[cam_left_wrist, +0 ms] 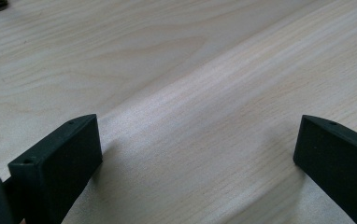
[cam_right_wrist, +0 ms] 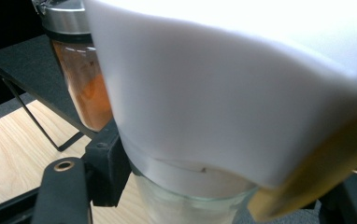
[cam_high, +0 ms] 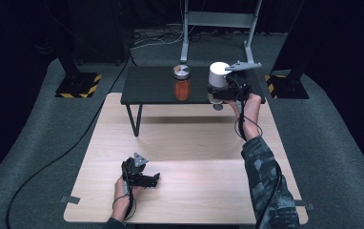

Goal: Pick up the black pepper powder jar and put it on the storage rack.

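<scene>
The pale wood-grain counter [cam_high: 185,157] spreads smooth and matte under me, with a small black shelf [cam_high: 151,86] standing on thin metal legs at its far edge. My right gripper [cam_high: 220,91] is clenched around a jar with a white cap [cam_high: 218,73], clear glass showing below the cap, held at the shelf's front right edge. Beside it stands a round jar of orange filling [cam_high: 181,86] with a shiny metal lid. Smooth glass could slip in my grip, I judge, or knock that neighbour over. My left gripper [cam_high: 155,179] rests released on the counter, grasping nothing.
</scene>
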The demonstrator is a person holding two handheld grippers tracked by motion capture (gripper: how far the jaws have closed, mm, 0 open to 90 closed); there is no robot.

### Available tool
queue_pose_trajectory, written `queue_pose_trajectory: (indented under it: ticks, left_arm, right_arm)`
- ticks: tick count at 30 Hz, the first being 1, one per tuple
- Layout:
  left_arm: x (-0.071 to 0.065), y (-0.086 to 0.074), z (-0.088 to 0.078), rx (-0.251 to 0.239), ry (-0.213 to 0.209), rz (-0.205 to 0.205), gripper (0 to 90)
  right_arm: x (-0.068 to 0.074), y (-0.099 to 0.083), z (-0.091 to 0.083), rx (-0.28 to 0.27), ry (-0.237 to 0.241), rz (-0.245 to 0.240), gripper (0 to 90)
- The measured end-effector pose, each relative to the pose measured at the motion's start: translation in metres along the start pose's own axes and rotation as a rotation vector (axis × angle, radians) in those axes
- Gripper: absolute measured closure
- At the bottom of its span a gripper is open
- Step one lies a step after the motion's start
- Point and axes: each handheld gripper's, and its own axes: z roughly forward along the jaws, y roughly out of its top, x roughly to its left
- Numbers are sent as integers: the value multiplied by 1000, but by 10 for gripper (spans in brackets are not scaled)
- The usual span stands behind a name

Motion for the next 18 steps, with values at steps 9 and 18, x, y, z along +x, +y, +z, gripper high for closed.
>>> queue_pose_trajectory:
  ticks: [9, 18]
  left_arm:
    - [0, 0, 0, -1, 0, 0, 5]
    - [0, 0, 0, -1, 0, 0, 6]
  right_arm:
    - [-3, 4, 5, -2, 8, 15, 296]
    - [-7, 8, 13, 7, 16, 34, 296]
